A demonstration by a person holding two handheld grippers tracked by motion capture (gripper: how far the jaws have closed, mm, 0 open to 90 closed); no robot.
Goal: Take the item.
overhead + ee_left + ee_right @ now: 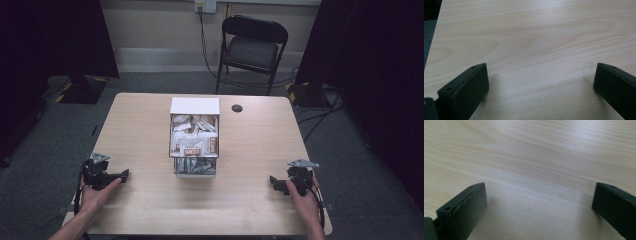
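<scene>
Your left gripper (122,175) & right gripper (273,182) rest wide open & empty on the desk (260,145), w/ a packet-filled wire basket (194,150) mid-desk between them: packets prob. light, crinkly, slippery, so pinch an edge.

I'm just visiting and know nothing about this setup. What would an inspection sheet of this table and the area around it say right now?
Surface: pale wood table, bare apart from what is listed below.
Job's things: a white box at mid-table, with a clear drawer pulled out toward the person, full of small packets.
Clutter: one small dark round thing right of the box; too small to identify.
Grippers: left gripper and right gripper rest near the front corners, each in a hand, jaws wide apart, holding nothing.
Cables: one trails from each gripper; more run across the floor at the back.
Surroundings: a black folding chair behind the table, grey carpet, dark curtains on both sides.
</scene>
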